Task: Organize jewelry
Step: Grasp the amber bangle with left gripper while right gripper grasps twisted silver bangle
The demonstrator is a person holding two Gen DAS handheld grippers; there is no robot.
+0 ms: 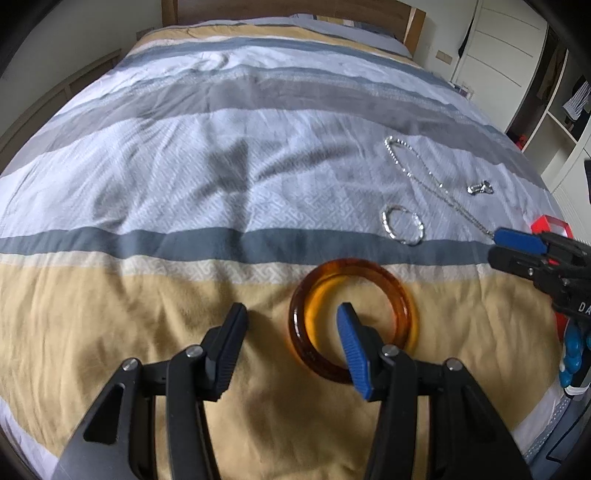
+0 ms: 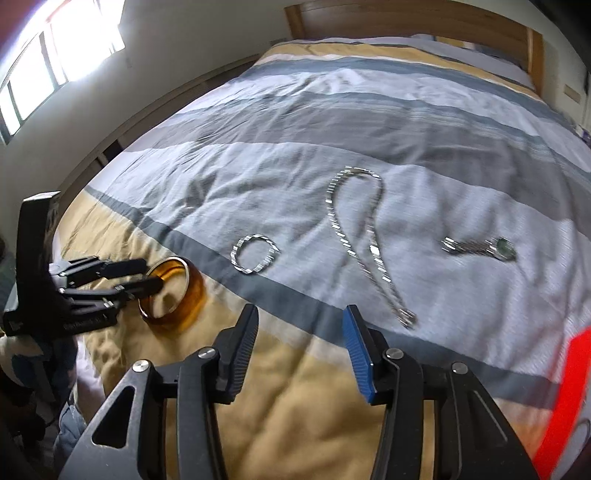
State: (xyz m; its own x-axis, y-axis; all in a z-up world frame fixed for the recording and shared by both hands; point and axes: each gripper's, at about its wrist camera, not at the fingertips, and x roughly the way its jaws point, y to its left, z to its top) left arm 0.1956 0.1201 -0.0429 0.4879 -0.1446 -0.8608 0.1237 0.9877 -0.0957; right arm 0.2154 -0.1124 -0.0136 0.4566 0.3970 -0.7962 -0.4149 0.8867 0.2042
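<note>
An amber bangle (image 1: 404,295) lies flat on the yellow band of the bedspread. My left gripper (image 1: 291,314) hangs just over it, open, with the blue finger inside the ring and the black finger outside its left rim; neither pad presses on it. In the right wrist view the same bangle (image 2: 195,291) and left gripper (image 2: 153,274) show at the left. My right gripper (image 2: 300,312) is open over the bedspread with nothing between its fingers. A silver bracelet (image 2: 255,254), a long silver chain (image 2: 376,254) and a small silver piece (image 2: 480,247) lie beyond it.
A red box (image 2: 569,387) sits at the right, near the bed's edge; it also shows as the red box (image 1: 550,225) behind the right gripper (image 1: 494,245). The striped bedspread (image 1: 184,177) stretches to a wooden headboard (image 1: 295,9). A wardrobe (image 1: 498,48) stands to the right.
</note>
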